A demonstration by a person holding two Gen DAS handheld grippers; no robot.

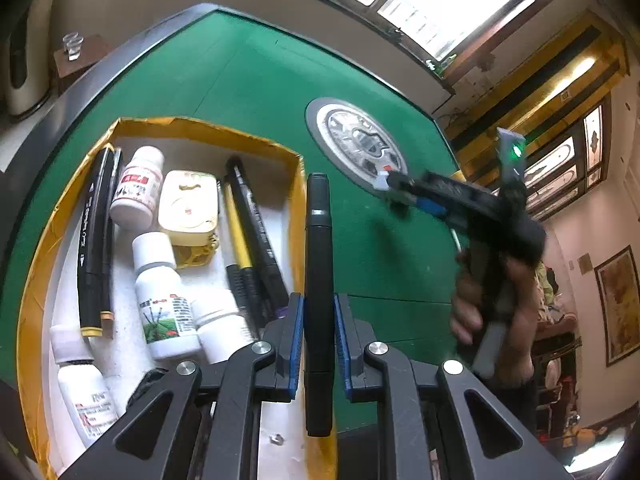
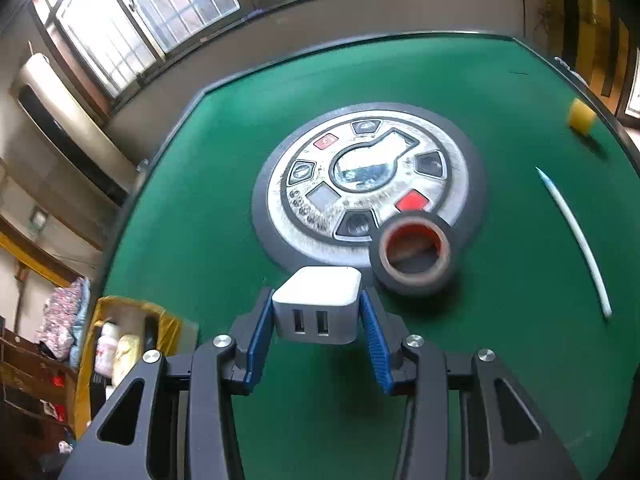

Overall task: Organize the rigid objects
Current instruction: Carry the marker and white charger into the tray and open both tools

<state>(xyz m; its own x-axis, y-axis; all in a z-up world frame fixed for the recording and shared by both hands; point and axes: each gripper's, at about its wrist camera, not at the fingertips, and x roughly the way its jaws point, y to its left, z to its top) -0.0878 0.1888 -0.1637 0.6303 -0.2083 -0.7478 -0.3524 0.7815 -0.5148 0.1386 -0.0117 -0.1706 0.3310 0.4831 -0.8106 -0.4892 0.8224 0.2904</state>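
Note:
My left gripper [image 1: 319,344] is shut on a black marker pen [image 1: 319,264], held upright above the right wall of the yellow box [image 1: 298,200]. The box holds several white bottles [image 1: 164,304], black and yellow pens [image 1: 94,240] and a cream tin [image 1: 188,208]. My right gripper [image 2: 316,332] is shut on a white USB charger [image 2: 318,306], held above the green table [image 2: 180,220]. The right gripper also shows in the left wrist view [image 1: 384,182], over the table to the right. A roll of black tape [image 2: 414,256] lies just beyond the charger.
A round control panel [image 2: 368,188] sits in the table's middle. A white stick [image 2: 576,240] and a yellow block [image 2: 581,117] lie at the right. The yellow box shows at the left in the right wrist view [image 2: 96,320]. The table has a dark raised rim [image 1: 100,76].

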